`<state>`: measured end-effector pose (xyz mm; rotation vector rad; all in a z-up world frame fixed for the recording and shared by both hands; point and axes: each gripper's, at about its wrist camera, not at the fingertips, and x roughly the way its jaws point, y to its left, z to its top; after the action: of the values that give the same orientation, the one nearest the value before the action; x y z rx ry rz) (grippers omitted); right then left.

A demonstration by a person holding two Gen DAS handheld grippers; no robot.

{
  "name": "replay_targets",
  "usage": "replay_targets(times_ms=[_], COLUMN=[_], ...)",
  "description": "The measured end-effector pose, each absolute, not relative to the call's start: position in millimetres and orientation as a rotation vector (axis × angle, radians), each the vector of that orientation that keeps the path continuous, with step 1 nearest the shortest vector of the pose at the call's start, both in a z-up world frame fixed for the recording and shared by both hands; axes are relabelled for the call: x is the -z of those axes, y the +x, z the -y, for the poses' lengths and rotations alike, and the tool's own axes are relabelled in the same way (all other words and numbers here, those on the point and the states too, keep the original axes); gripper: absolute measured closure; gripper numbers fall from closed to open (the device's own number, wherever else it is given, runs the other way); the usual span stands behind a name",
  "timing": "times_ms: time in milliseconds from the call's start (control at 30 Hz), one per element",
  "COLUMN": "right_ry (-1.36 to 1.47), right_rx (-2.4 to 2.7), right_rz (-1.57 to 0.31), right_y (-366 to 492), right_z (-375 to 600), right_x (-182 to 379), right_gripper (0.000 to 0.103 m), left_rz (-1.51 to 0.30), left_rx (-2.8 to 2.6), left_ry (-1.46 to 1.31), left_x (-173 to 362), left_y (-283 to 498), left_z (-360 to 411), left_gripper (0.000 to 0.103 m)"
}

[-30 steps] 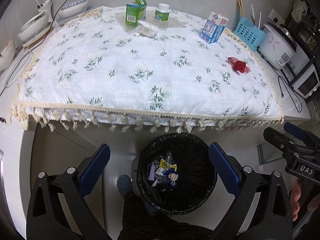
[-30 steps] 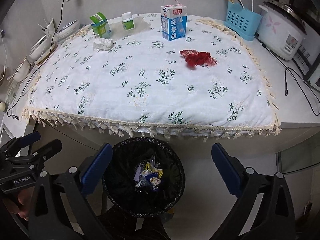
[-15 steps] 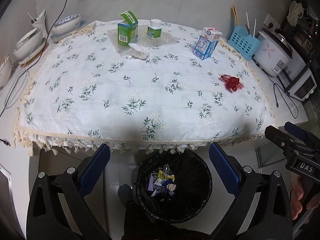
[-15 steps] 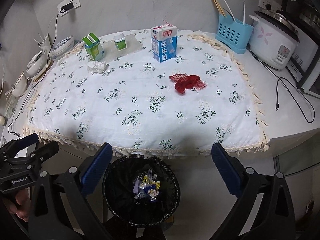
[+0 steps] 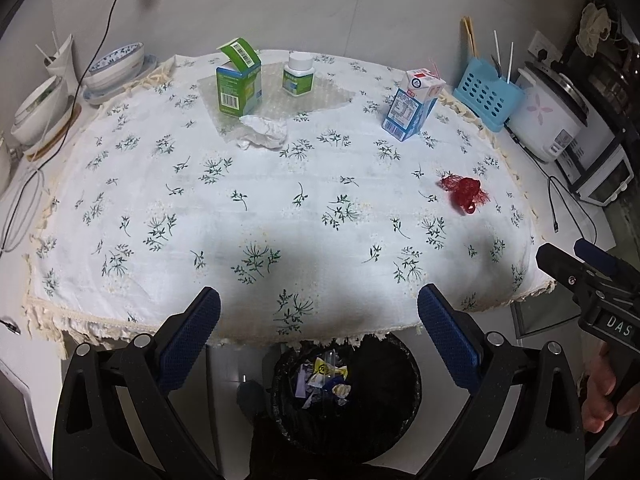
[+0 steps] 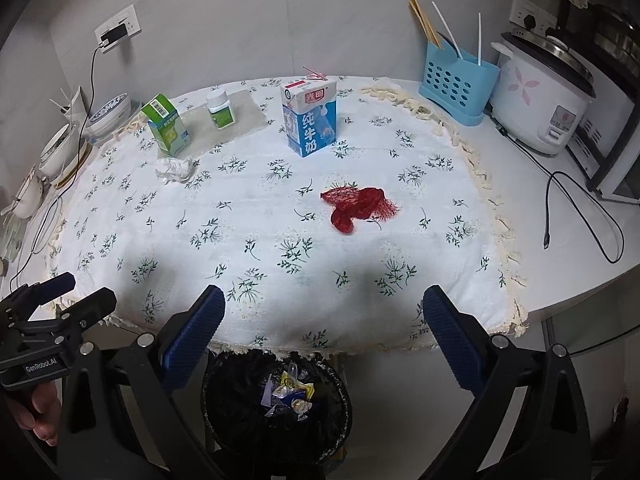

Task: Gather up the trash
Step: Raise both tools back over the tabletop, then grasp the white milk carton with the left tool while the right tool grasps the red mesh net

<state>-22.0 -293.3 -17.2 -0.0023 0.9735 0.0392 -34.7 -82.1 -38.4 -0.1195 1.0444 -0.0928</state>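
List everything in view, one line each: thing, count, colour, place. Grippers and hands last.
milk carton: 1, blue-white, upright, far centre of tablecloth
red mesh net: 1, red, right of centre
crumpled tissue: 1, white, beside the green box
green box: 1, flap open, far left
pill bottle: 1, white cap, right of the green box
trash bin: 1, black-lined, under near table edge, wrappers inside
utensil holder: 1, light blue, far right
rice cooker: 1, white, right counter
bowls: several, far left
left gripper: open, empty
right gripper: open, empty
hand: on right gripper's handle
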Motion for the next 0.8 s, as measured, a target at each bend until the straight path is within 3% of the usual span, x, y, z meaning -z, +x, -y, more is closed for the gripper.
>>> replay_targets(times_ms=[800], right_ry=[0.061], right_rx=[0.068], right_rz=[-1.08], right_y=[83], right_z=[319], right_x=[62], right_gripper=[0.008], left_rz=[-1.087], left_rx=[0.218], left_ry=[-0.06], left_x=[52], left_y=[125], left_z=[136], left_gripper=[0.006])
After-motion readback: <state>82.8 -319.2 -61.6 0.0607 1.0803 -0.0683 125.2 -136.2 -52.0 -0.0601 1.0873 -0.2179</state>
